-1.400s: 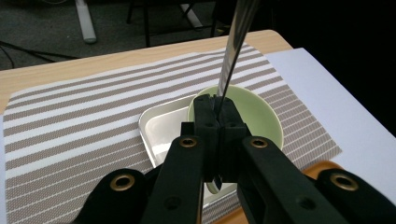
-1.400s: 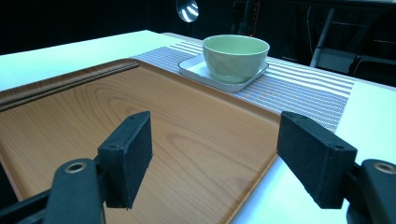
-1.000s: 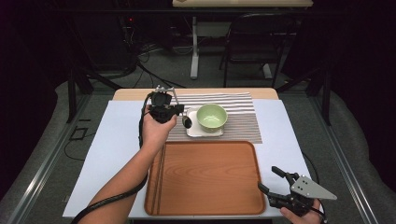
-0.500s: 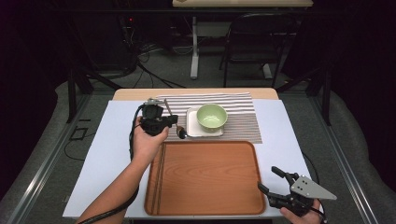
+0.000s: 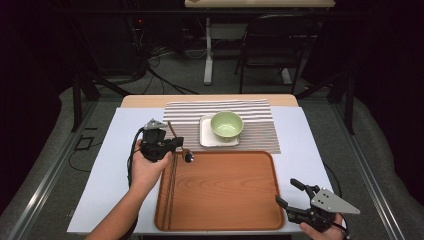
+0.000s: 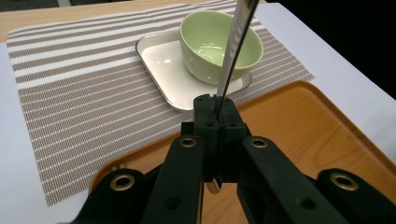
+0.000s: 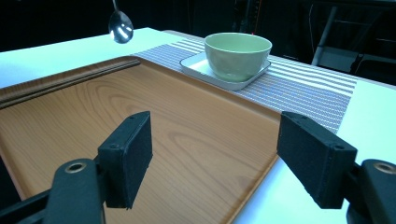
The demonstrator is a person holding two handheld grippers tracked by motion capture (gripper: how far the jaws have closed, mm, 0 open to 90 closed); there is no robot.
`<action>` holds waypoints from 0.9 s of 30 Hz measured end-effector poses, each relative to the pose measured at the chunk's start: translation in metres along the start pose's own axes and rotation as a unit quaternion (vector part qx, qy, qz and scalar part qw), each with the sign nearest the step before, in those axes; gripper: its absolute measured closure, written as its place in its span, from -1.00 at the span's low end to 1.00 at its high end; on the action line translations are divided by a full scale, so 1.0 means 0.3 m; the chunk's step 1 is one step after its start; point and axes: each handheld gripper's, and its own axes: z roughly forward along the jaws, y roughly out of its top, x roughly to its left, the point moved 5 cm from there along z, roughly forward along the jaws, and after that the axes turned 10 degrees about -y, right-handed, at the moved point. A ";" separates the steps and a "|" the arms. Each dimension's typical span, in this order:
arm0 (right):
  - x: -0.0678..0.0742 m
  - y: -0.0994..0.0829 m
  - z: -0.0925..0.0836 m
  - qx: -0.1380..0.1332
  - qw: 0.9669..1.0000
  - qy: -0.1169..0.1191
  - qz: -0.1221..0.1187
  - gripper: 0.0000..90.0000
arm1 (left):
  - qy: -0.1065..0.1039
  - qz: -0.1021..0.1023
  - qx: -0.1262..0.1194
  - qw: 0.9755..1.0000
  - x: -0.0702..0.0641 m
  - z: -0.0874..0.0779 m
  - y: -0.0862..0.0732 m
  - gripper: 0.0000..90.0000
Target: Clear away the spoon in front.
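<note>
At the wooden tray's [image 5: 225, 195] ten-o'clock corner: left gripper [image 6: 215, 112], jaws pinching a metal spoon [image 5: 189, 157] by its handle, bowl hanging clear above the tray, apparently for carrying; right gripper [image 7: 224, 158], spread, idle at five o'clock.

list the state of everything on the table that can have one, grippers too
left gripper: shut on spoon
spoon: held off the table, above the tray's far left corner
right gripper: open, holds nothing
green bowl: upright, looks empty, on white plate
white plate: flat on striped mat
tray: chopsticks along its left edge
</note>
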 end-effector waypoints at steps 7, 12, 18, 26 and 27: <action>0.000 -0.001 0.000 0.001 1.000 0.000 0.000 -0.41 | -0.005 0.000 0.007 1.000 0.012 -0.017 -0.056 0.99; 0.000 -0.001 0.001 0.002 1.000 -0.001 0.000 -0.41 | 0.000 0.004 0.015 1.000 0.009 -0.025 -0.097 0.99; 0.001 -0.002 0.002 0.004 1.000 -0.001 0.001 -0.41 | -0.006 0.006 0.018 1.000 0.007 -0.035 -0.135 0.99; 0.002 -0.002 0.004 0.004 1.000 -0.002 0.001 -0.41 | -0.014 0.006 0.025 1.000 -0.002 -0.056 -0.170 0.99; 0.002 -0.002 0.004 0.004 1.000 -0.002 0.001 -0.41 | -0.014 0.008 0.029 0.999 -0.002 -0.059 -0.175 0.99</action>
